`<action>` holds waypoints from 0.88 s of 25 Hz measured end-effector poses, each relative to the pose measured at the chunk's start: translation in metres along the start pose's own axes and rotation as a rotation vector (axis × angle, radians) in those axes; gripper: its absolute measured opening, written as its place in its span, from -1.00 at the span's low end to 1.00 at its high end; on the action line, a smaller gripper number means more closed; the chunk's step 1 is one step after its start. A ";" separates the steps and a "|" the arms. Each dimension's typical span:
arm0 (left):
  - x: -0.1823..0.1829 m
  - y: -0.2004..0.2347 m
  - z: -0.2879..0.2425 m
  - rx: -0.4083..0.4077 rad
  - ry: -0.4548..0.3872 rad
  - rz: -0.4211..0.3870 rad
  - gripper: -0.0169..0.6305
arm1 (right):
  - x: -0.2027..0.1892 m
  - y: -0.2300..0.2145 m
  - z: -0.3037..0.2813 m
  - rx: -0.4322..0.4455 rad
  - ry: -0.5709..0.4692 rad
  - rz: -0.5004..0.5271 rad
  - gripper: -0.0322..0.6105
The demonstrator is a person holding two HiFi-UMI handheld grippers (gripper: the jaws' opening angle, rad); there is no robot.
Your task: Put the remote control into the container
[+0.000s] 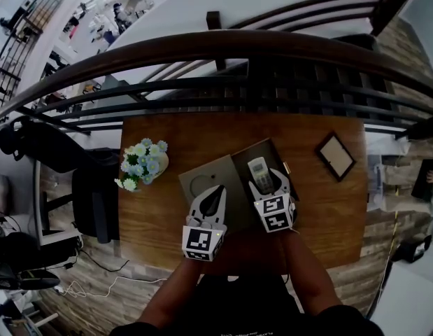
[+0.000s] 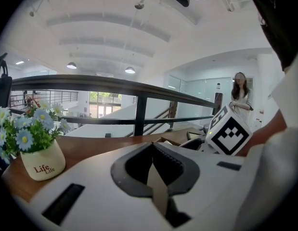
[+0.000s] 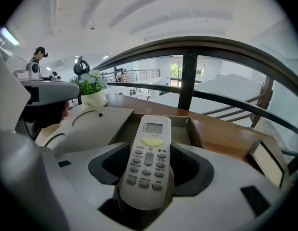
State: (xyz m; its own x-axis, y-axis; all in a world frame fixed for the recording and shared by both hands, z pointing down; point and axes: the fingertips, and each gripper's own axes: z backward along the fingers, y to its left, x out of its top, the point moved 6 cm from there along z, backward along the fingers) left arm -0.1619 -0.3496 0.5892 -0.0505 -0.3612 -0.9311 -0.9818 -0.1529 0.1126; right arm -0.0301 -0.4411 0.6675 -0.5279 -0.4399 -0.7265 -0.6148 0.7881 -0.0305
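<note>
A white remote control point(image 1: 258, 173) point(image 3: 149, 158) with a small screen and grey buttons lies lengthwise between the jaws of my right gripper point(image 1: 268, 183) point(image 3: 151, 150), which is shut on it. The remote's front end hangs over the open tan container point(image 1: 269, 151) point(image 3: 198, 130) in the middle of the wooden table. The container's lid point(image 1: 197, 179) point(image 3: 96, 121) lies flat to its left. Over the lid's near right corner my left gripper point(image 1: 215, 193) point(image 2: 153, 163) is shut, and only a thin tan sliver shows between its jaws.
A pot of blue and white flowers point(image 1: 140, 163) point(image 2: 40, 162) point(image 3: 93, 97) stands at the table's left. A dark picture frame point(image 1: 335, 156) point(image 3: 266, 162) lies at the right. A dark railing point(image 1: 237, 47) runs behind the table. A black chair point(image 1: 62, 152) sits off its left edge. A person point(image 2: 240, 93) stands far off.
</note>
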 end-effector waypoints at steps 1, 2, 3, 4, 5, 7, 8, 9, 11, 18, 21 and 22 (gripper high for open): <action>-0.001 0.001 0.000 -0.001 0.000 0.002 -0.93 | 0.000 0.001 -0.004 0.004 0.014 0.003 -0.05; -0.001 0.001 0.000 0.000 -0.001 0.006 -0.93 | 0.000 0.001 -0.008 0.007 0.026 0.003 -0.05; 0.001 0.001 0.000 0.000 -0.003 0.011 -0.93 | 0.000 0.001 -0.010 0.008 0.033 0.001 -0.05; 0.002 0.000 0.000 0.001 -0.007 0.014 -0.93 | 0.000 0.000 -0.012 0.008 0.039 -0.001 -0.05; 0.004 -0.001 0.000 0.000 -0.010 0.016 -0.93 | 0.000 -0.001 -0.013 0.009 0.047 -0.005 -0.05; 0.004 -0.002 0.000 -0.002 -0.011 0.013 -0.93 | -0.001 -0.002 -0.016 0.016 0.073 -0.009 -0.05; 0.004 -0.002 0.000 -0.002 -0.009 0.012 -0.93 | -0.002 -0.003 -0.018 0.019 0.084 -0.009 -0.05; 0.003 -0.001 -0.001 -0.002 -0.005 0.010 -0.93 | -0.002 -0.003 -0.019 0.022 0.096 -0.008 -0.05; 0.001 -0.001 -0.001 0.003 0.001 0.010 -0.93 | -0.004 -0.004 -0.022 0.030 0.119 -0.007 -0.05; 0.002 0.003 -0.003 0.021 0.013 0.021 -0.93 | -0.003 -0.003 -0.025 0.043 0.163 -0.007 -0.05; 0.000 0.004 -0.002 0.021 0.014 0.020 -0.93 | -0.006 -0.003 -0.027 0.055 0.165 -0.014 -0.05; 0.000 0.004 -0.002 0.021 0.014 0.020 -0.93 | -0.007 -0.003 -0.028 0.060 0.166 -0.017 -0.05</action>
State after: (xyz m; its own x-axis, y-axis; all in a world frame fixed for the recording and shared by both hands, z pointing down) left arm -0.1659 -0.3517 0.5907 -0.0677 -0.3773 -0.9236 -0.9843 -0.1259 0.1235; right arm -0.0415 -0.4525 0.6917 -0.6105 -0.5145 -0.6021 -0.5911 0.8020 -0.0859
